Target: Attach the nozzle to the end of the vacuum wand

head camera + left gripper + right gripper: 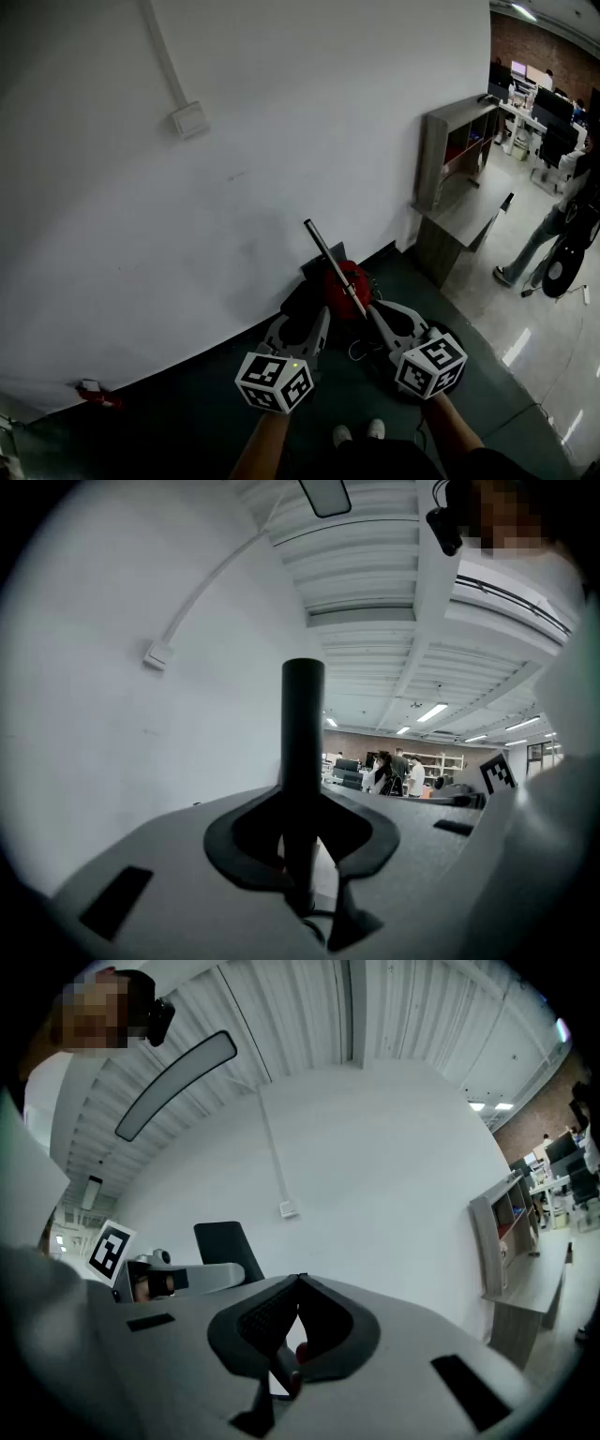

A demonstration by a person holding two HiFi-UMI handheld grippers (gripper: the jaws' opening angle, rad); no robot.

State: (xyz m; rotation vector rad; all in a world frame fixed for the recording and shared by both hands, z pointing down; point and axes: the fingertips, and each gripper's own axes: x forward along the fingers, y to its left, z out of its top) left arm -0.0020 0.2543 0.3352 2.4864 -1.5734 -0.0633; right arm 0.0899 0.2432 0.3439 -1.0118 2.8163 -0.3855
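Observation:
A red vacuum body (353, 277) lies on the dark floor by the white wall. A thin metal wand (330, 258) slants up from it toward the wall. The wand's near end runs into the fingertips of my right gripper (373, 317) (298, 1283), whose jaws are shut on it. Only a thin grey bar shows in the gap in the right gripper view. My left gripper (316, 325) (305, 855) is shut on a black nozzle (303, 752) that stands upright between its jaws. The nozzle (225, 1246) also shows dark and flat in the right gripper view. Nozzle and wand are apart.
A switch box (190, 119) with a conduit is on the wall. A grey shelf unit (457, 141) and a low cabinet (464, 225) stand to the right, and a person (544, 234) stands beyond them. A small red item (94, 394) lies at the far left. My shoes (356, 433) are below.

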